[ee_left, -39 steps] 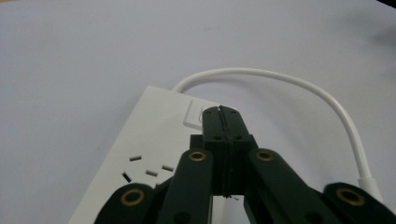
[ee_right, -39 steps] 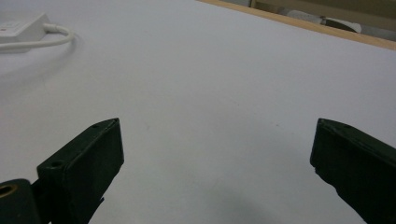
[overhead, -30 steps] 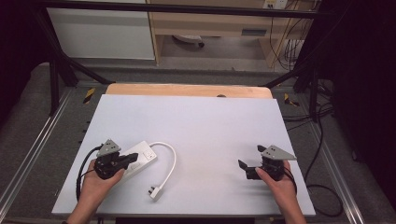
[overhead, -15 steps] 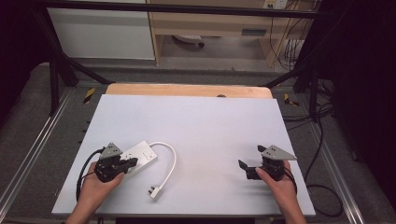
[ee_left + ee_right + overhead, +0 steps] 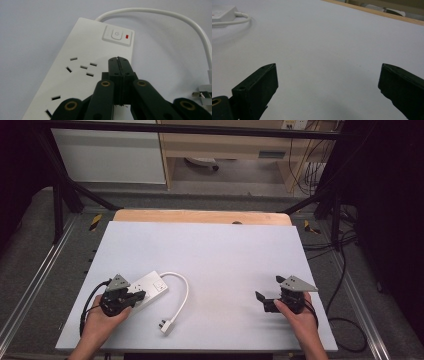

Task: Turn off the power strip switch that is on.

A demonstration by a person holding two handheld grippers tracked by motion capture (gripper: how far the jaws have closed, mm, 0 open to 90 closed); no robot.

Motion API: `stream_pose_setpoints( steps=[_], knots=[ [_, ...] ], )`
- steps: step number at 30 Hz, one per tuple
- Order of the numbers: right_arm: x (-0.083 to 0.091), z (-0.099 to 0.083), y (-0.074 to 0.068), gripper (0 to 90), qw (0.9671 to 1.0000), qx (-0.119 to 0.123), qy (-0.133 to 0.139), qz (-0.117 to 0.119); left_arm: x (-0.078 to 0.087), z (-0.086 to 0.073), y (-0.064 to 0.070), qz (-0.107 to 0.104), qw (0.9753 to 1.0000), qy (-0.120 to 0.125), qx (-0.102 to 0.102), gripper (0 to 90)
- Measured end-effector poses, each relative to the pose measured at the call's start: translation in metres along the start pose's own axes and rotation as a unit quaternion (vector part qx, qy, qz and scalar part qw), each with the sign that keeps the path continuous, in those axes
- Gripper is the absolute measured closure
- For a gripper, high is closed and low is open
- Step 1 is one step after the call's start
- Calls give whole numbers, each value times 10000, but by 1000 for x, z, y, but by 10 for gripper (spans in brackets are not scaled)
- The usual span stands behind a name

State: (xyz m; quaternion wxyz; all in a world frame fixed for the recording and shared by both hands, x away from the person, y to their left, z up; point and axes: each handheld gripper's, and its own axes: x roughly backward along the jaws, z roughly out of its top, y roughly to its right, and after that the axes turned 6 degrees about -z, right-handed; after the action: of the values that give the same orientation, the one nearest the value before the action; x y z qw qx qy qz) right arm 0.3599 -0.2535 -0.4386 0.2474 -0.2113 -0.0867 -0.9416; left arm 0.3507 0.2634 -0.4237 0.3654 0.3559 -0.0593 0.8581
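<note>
A white power strip (image 5: 150, 289) (image 5: 82, 67) lies on the white table (image 5: 220, 255) at the front left, with a power button and red light (image 5: 117, 35) at its far end. Its white cable (image 5: 181, 292) (image 5: 175, 22) loops round to a plug (image 5: 165, 326) (image 5: 203, 96) lying near the front edge. My left gripper (image 5: 136, 296) (image 5: 118, 60) is shut, jaws pressed together with nothing between them, hovering over the strip's sockets. My right gripper (image 5: 266, 299) (image 5: 327, 87) stands open above bare table at the front right. The strip's end (image 5: 223, 13) shows far left in the right gripper view.
A wooden board edge (image 5: 200, 216) runs along the table's far side. Dark metal frame rails (image 5: 35, 285) flank the table, and cables (image 5: 345, 320) trail on the floor at the right. The white surface stretches bare between the two grippers.
My left gripper has crept slightly forward and to the right over the power strip. The right gripper has stayed in place.
</note>
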Motion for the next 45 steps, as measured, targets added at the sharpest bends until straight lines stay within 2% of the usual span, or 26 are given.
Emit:
stream_pose_setpoints(
  steps=[18,45],
  knots=[
    [0,0,0,32,10000,6,-5,3,1,-1,-2,-9,9999,-101,10,898],
    [0,0,0,32,10000,5,-26,3,1,-1,-3,-75,9999,-126,55,899]
  ],
)
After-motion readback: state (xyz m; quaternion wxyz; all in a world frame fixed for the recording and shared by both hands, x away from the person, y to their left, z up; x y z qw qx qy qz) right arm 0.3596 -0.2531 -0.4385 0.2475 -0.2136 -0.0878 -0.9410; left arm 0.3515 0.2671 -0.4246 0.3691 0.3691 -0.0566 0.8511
